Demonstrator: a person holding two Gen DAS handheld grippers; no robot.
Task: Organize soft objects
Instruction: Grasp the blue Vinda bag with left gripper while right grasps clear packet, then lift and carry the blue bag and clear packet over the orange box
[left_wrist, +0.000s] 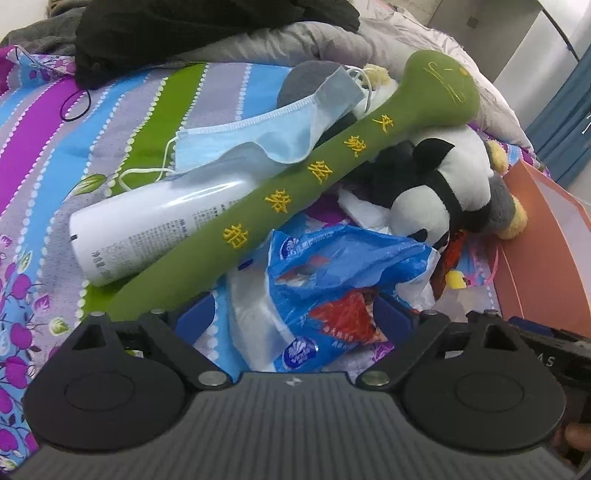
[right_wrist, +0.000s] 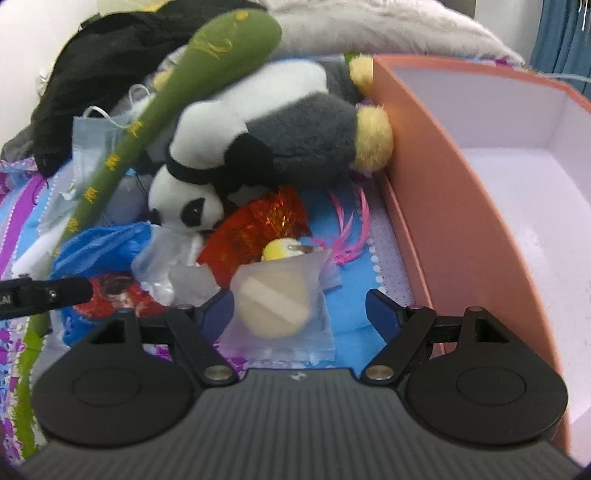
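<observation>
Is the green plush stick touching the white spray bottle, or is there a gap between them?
Touching. In the left wrist view the green plush stick lies across the white spray bottle, covering its right end, with no gap visible between them.

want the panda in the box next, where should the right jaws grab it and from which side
Grip the panda plush across its narrow black-collared neck, coming from above and in front. The head points toward the right gripper, while the green plush stick leans on its left and a grey plush on its right.
</observation>
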